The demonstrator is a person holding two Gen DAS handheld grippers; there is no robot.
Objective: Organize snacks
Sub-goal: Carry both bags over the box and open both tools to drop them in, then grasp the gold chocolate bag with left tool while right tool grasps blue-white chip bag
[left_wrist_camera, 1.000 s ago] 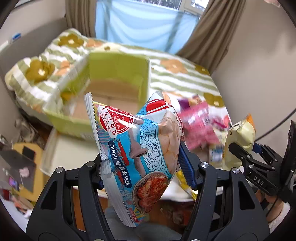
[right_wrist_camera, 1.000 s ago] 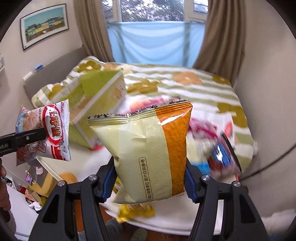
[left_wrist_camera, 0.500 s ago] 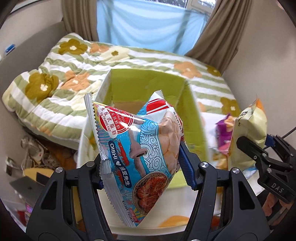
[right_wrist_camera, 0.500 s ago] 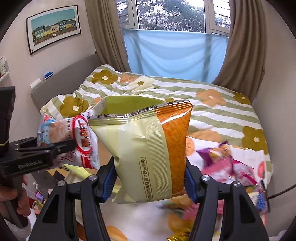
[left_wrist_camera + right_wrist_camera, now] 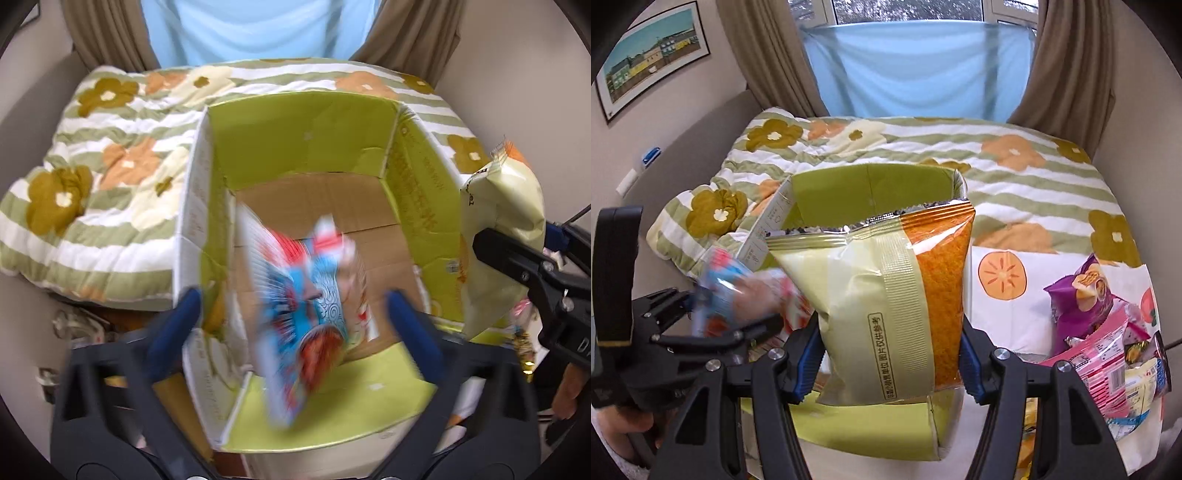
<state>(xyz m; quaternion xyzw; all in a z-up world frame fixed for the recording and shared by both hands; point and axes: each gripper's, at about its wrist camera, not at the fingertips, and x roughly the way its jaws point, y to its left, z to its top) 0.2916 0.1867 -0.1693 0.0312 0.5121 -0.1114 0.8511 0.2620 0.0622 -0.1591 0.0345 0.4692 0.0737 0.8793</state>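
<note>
My left gripper (image 5: 291, 317) has just sprung its jaws wide; the blue shrimp-chip bag (image 5: 306, 314) drops blurred between them, over the green box (image 5: 303, 140) near its front-left corner. It may snag the front flap and tip out. My right gripper (image 5: 890, 362) clamps the yellow-orange bag (image 5: 886, 295) above the box's front edge; it could land on the first bag.

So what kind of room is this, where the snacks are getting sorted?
Most likely a bedroom: a bed with a flower-patterned quilt fills the room, brown curtains frame a window behind it, and a framed picture hangs on the wall.
</note>
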